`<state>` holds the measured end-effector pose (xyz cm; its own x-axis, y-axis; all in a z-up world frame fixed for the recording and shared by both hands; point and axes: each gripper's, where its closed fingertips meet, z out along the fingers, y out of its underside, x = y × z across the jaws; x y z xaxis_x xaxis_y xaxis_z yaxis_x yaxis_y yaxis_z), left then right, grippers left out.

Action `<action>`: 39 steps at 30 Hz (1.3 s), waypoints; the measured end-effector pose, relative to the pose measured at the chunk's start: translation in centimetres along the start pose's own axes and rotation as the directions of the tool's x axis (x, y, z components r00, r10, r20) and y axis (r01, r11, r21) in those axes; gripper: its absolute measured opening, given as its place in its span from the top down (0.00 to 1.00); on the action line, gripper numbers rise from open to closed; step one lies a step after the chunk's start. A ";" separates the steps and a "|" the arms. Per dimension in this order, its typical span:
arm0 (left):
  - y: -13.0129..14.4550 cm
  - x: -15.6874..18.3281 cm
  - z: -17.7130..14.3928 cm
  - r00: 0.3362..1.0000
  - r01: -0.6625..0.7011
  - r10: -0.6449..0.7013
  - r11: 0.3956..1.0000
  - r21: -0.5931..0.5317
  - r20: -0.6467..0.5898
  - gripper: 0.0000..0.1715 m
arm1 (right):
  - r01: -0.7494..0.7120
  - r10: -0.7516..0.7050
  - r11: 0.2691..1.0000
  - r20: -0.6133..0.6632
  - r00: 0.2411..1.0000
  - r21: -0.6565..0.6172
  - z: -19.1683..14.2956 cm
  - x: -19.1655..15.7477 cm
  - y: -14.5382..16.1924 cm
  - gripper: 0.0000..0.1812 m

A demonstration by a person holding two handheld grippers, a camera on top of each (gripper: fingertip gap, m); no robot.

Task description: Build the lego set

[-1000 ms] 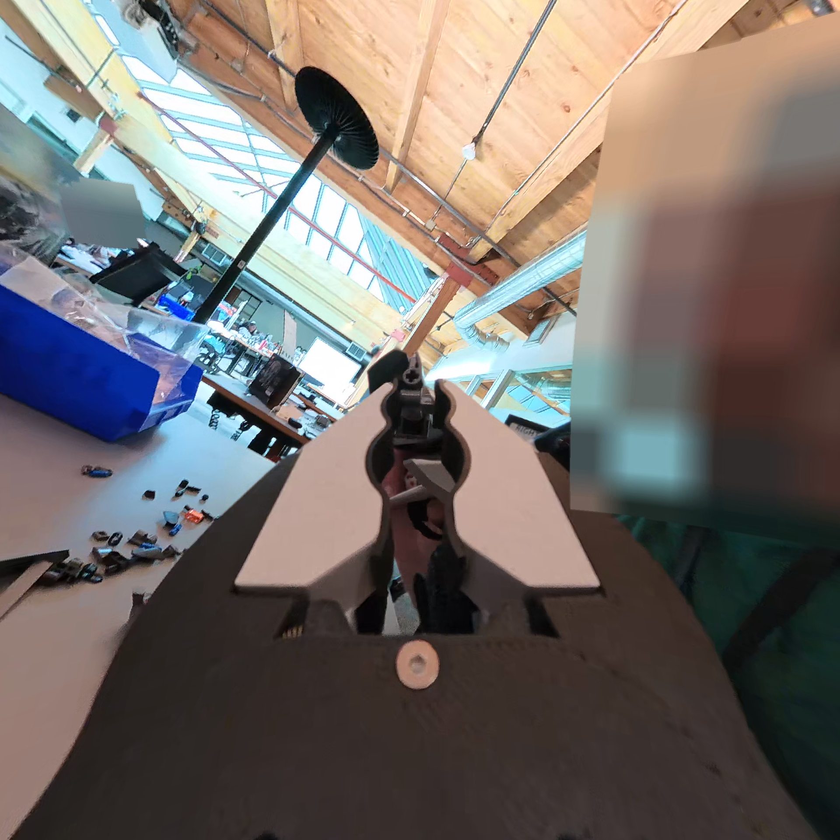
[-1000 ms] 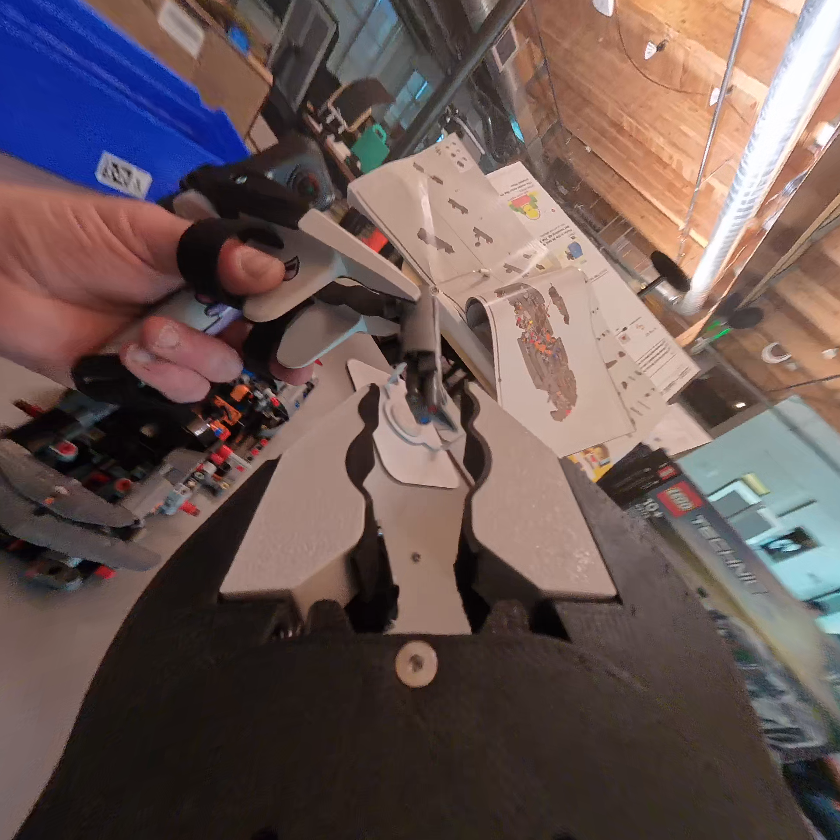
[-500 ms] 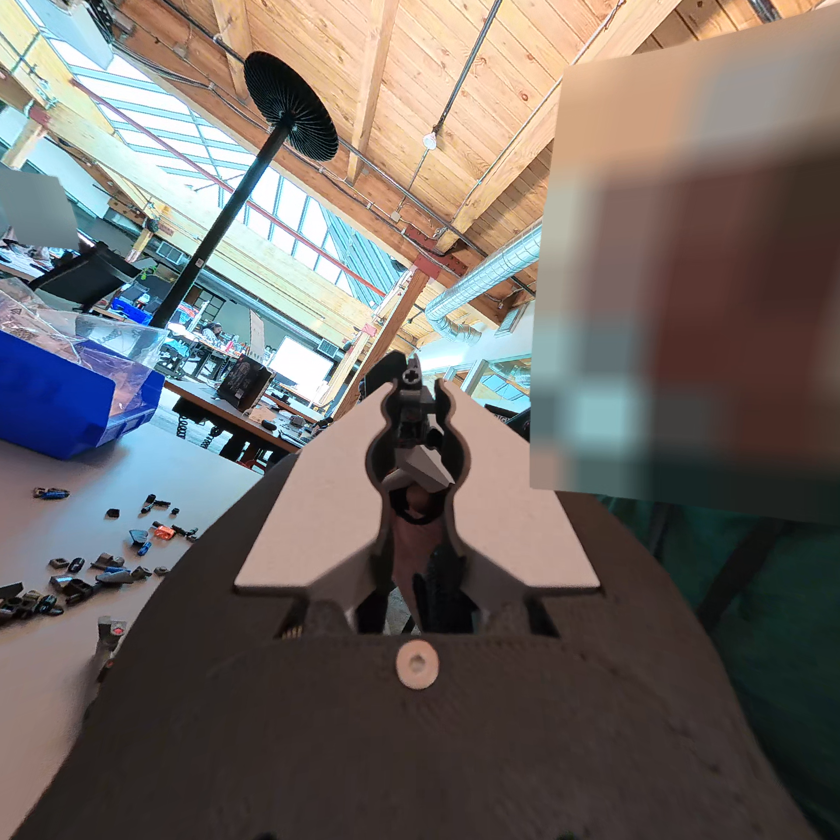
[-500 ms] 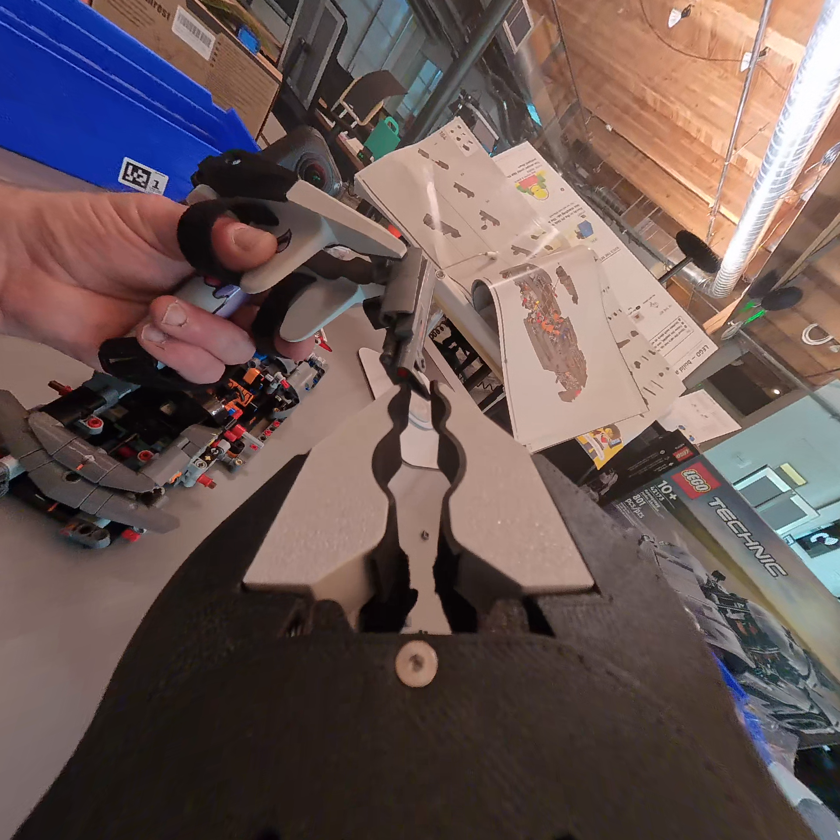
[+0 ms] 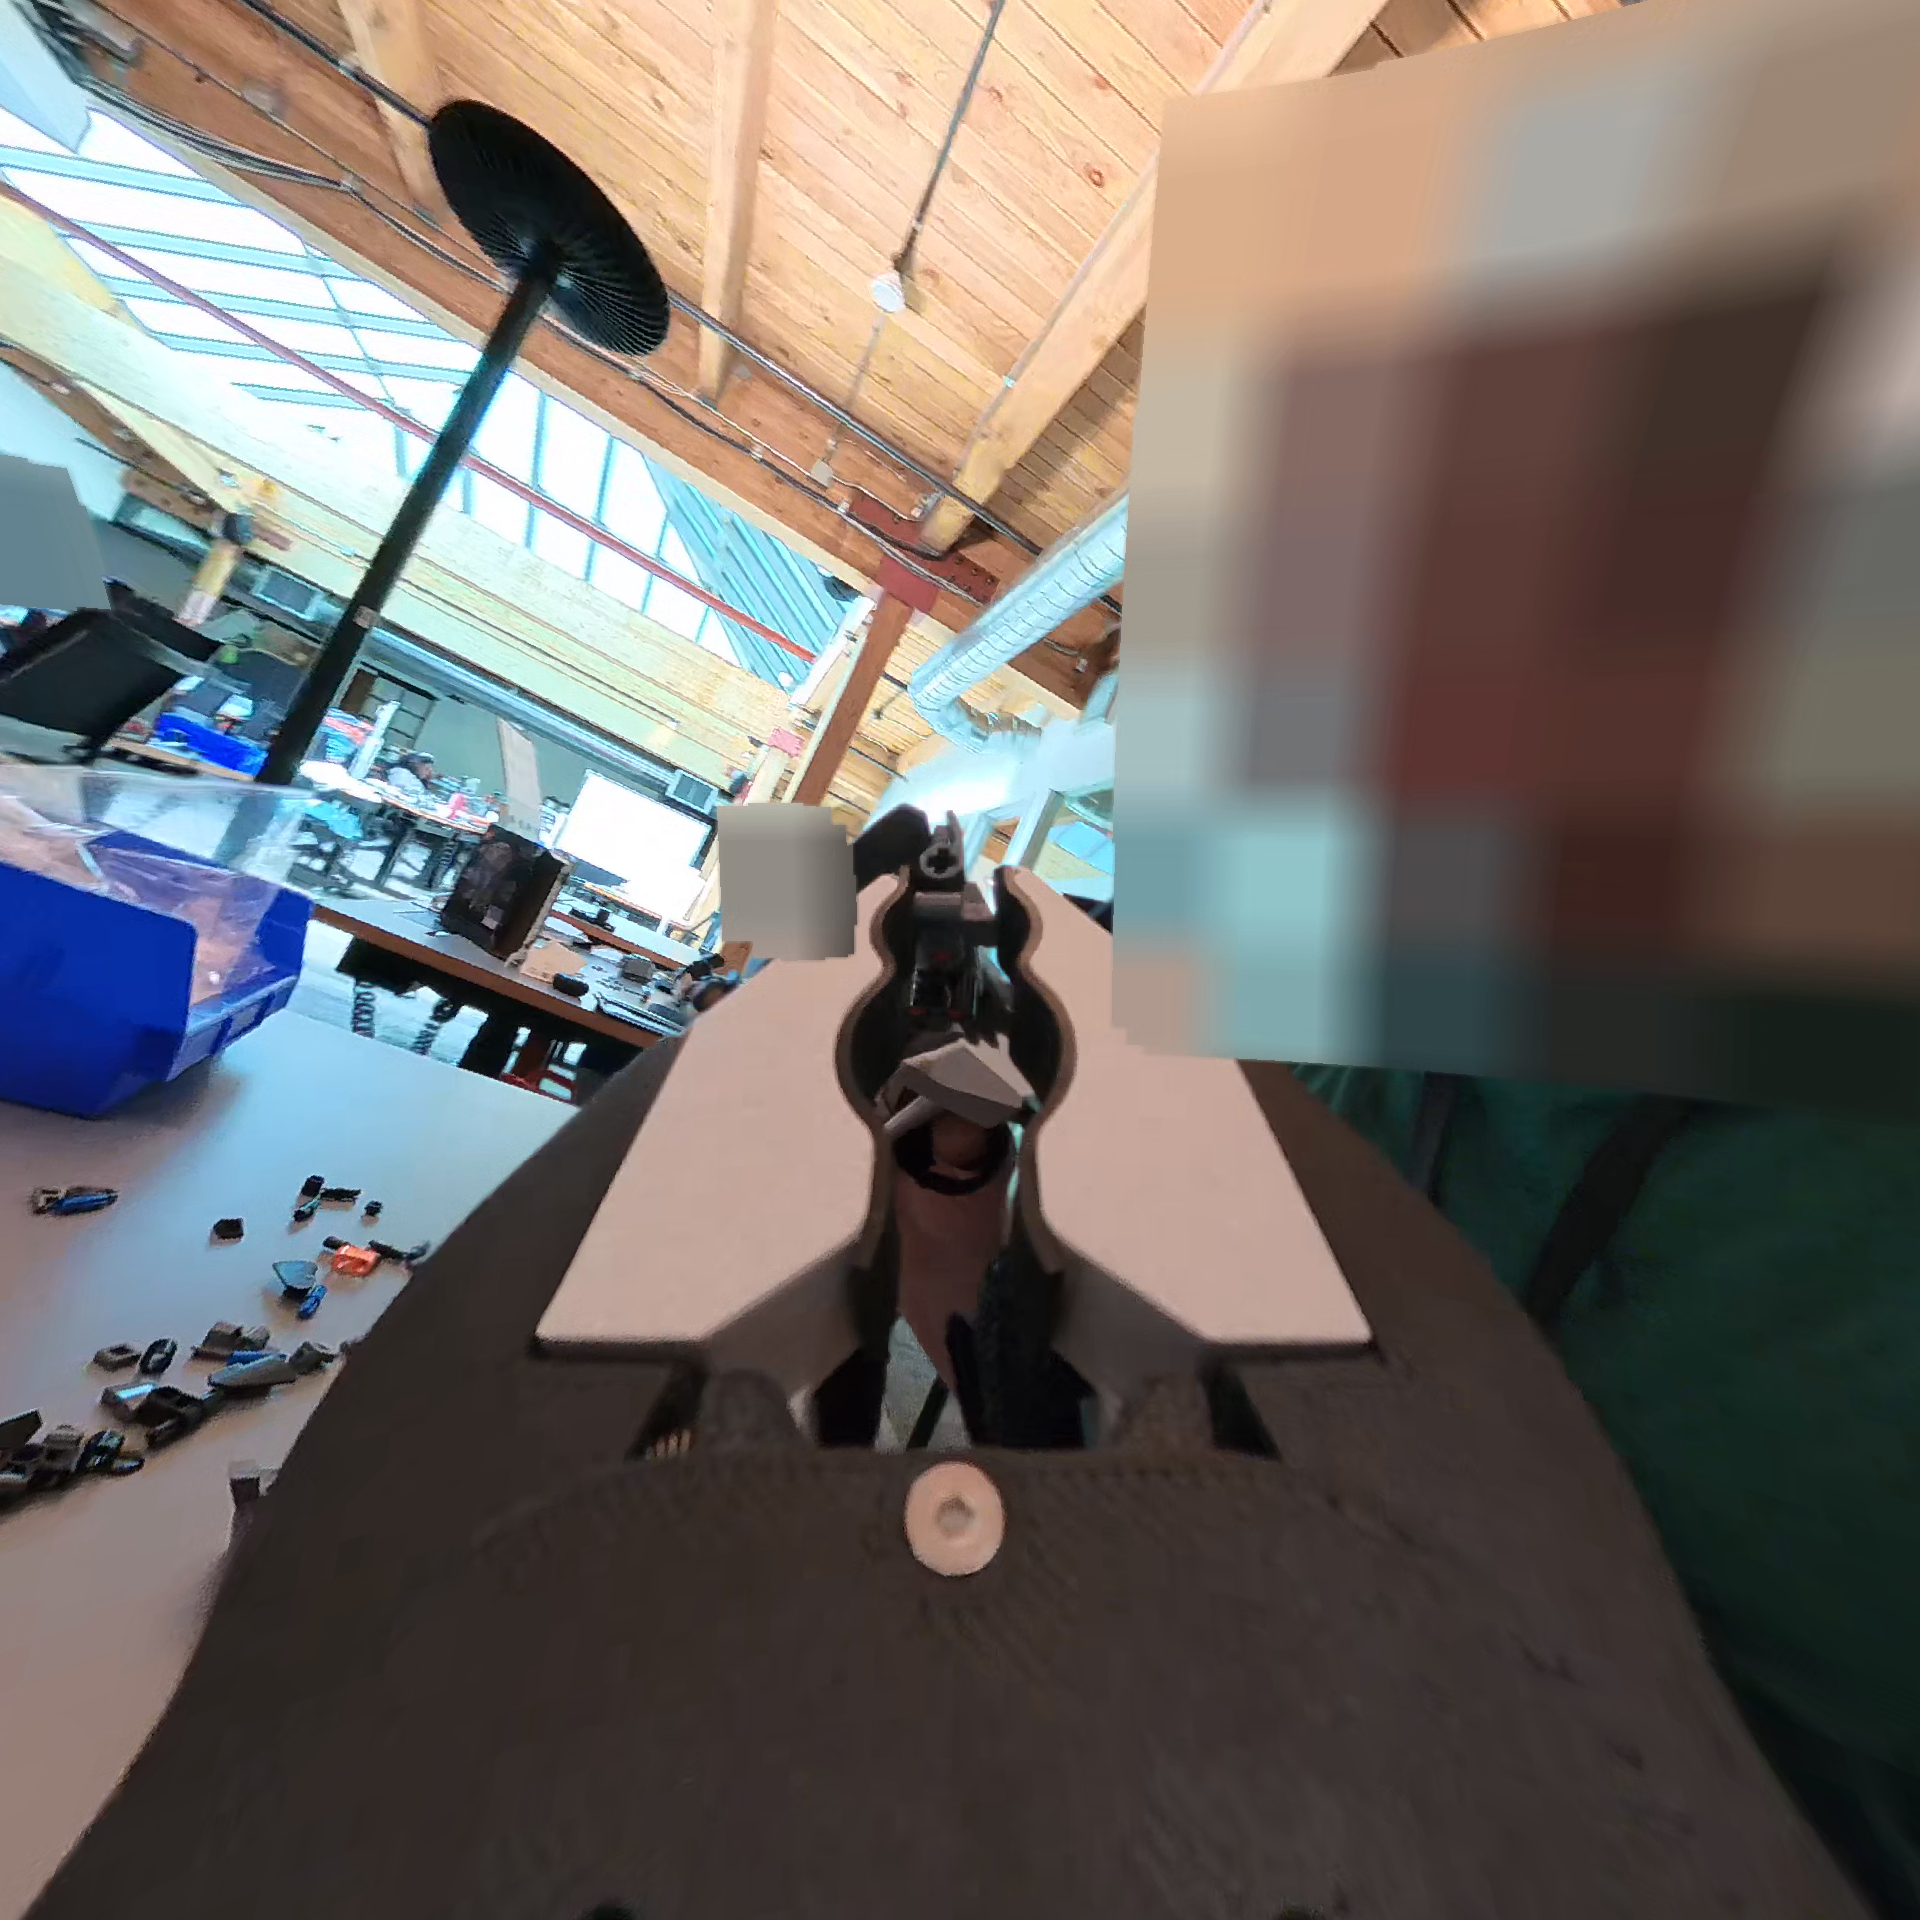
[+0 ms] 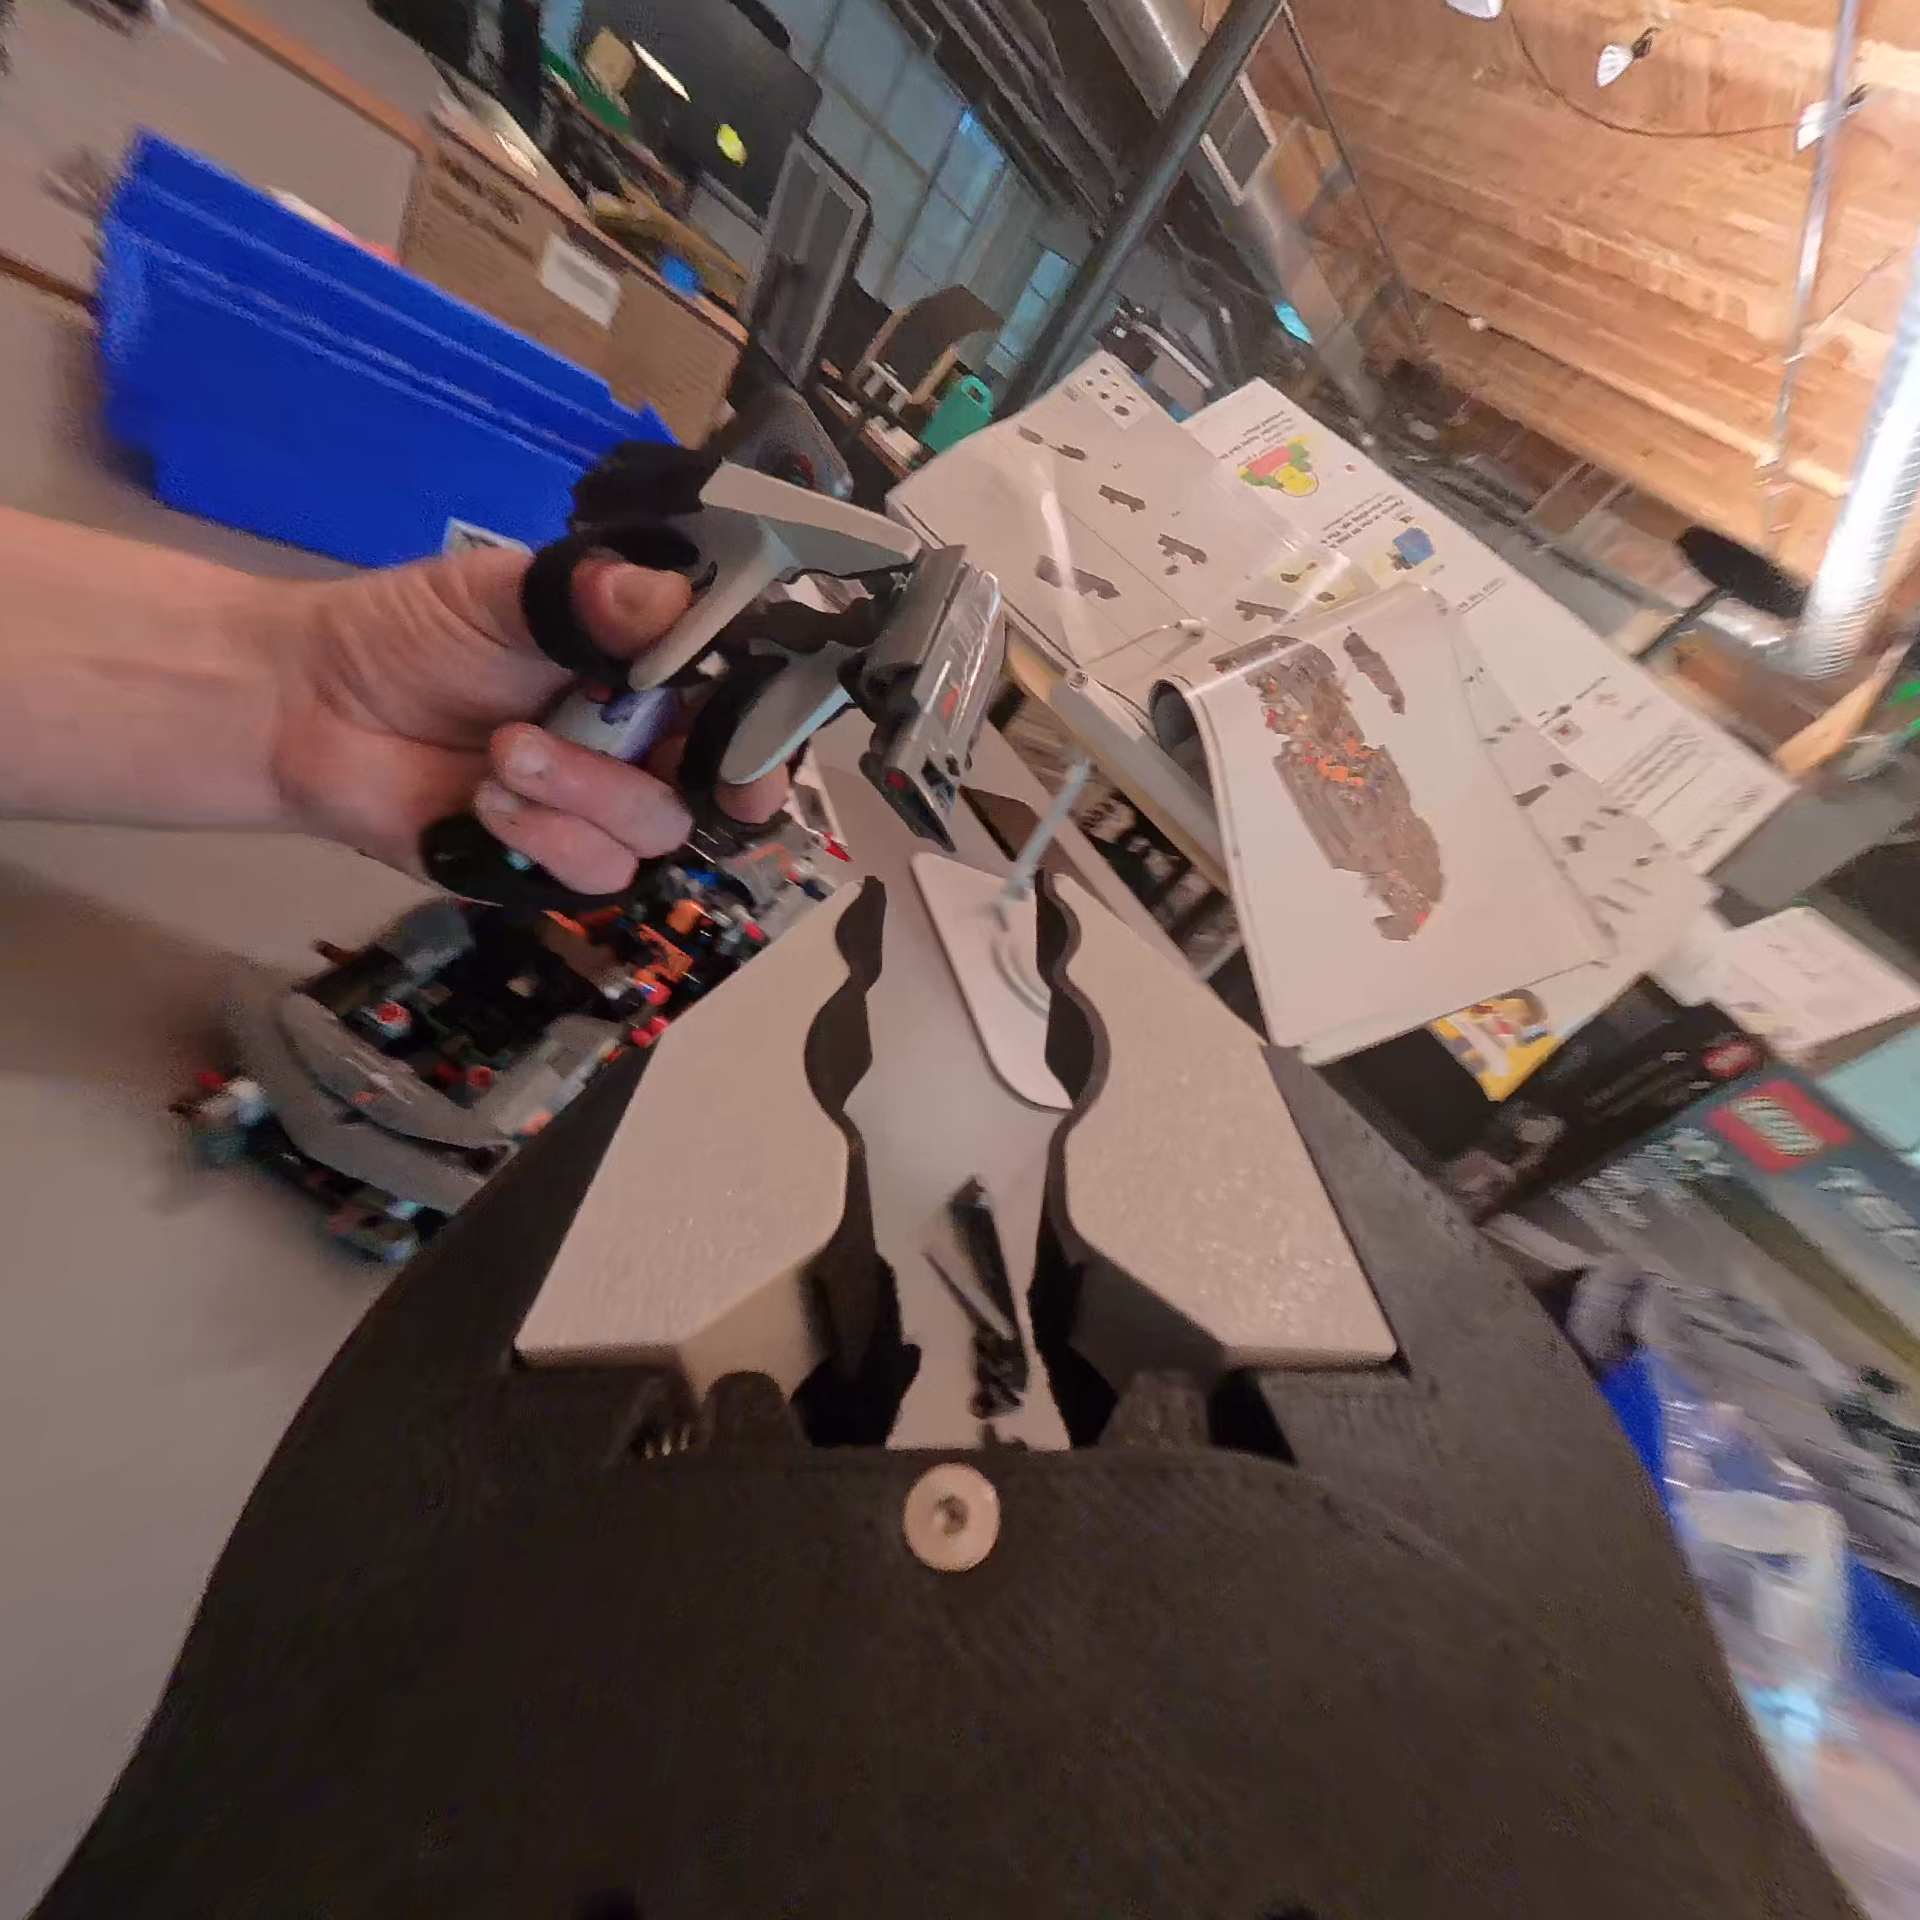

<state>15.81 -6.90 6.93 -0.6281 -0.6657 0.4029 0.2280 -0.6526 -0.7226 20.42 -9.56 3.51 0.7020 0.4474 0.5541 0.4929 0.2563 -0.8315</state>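
My left gripper (image 5: 951, 883) points up off the table and is shut on a small grey lego assembly (image 5: 940, 935) with dark and red parts. In the right wrist view a hand holds that left gripper (image 6: 878, 623) above the table, with the grey assembly (image 6: 935, 675) hanging from its tips. My right gripper (image 6: 961, 888) is open and empty, just below and short of the assembly. The partly built grey model (image 6: 416, 1070) lies on the table at the left. Loose small pieces (image 5: 156, 1392) lie scattered on the table.
An open instruction booklet (image 6: 1330, 727) rests on a stand behind the grippers, its white base (image 6: 987, 977) on the table. A lego box (image 6: 1714, 1143) lies at the right. Blue bins (image 6: 312, 395) stand at the back left, and another blue bin (image 5: 125, 977) shows in the left wrist view. The left gripper's tips are roughly 7 cm from the right gripper's.
My right gripper has opened and drawn back from the grey assembly, which it was closed around half a second ago. The left gripper has turned the assembly and still holds it.
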 end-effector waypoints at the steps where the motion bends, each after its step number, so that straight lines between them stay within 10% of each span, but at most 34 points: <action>1: 0.0 0.5 -0.1 0.999 -0.005 0.005 1.000 -0.019 -0.035 0.93 | -0.053 0.052 0.998 0.038 0.998 0.023 -0.1 -0.2 -0.3 0.85; 10: 0.8 3.0 -0.5 0.981 -0.106 0.077 0.982 -0.159 -0.177 0.93 | -0.359 0.318 0.930 0.328 0.889 0.071 0.4 -1.9 -3.6 0.78; 26: 0.7 -0.1 -1.6 0.996 -0.064 0.074 0.979 -0.194 0.043 0.93 | 0.091 -0.079 0.979 0.073 0.994 -0.185 4.5 -3.1 0.2 0.88; 34: 0.7 -2.6 -2.3 0.974 -0.002 0.052 0.976 -0.218 0.222 0.93 | -0.261 0.284 0.954 0.169 0.944 -0.145 5.1 -3.0 1.1 0.89; 39: 0.7 -3.8 -2.7 0.949 0.072 -0.005 0.977 -0.202 0.314 0.93 | -0.225 0.243 0.964 0.125 0.962 -0.142 5.4 -2.3 1.5 0.87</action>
<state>16.36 -3.85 3.34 -0.3636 -0.7427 0.5624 0.0276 -0.6120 -0.7904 16.82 -5.57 0.78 0.7309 0.5996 0.3260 0.3900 0.0251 -0.9205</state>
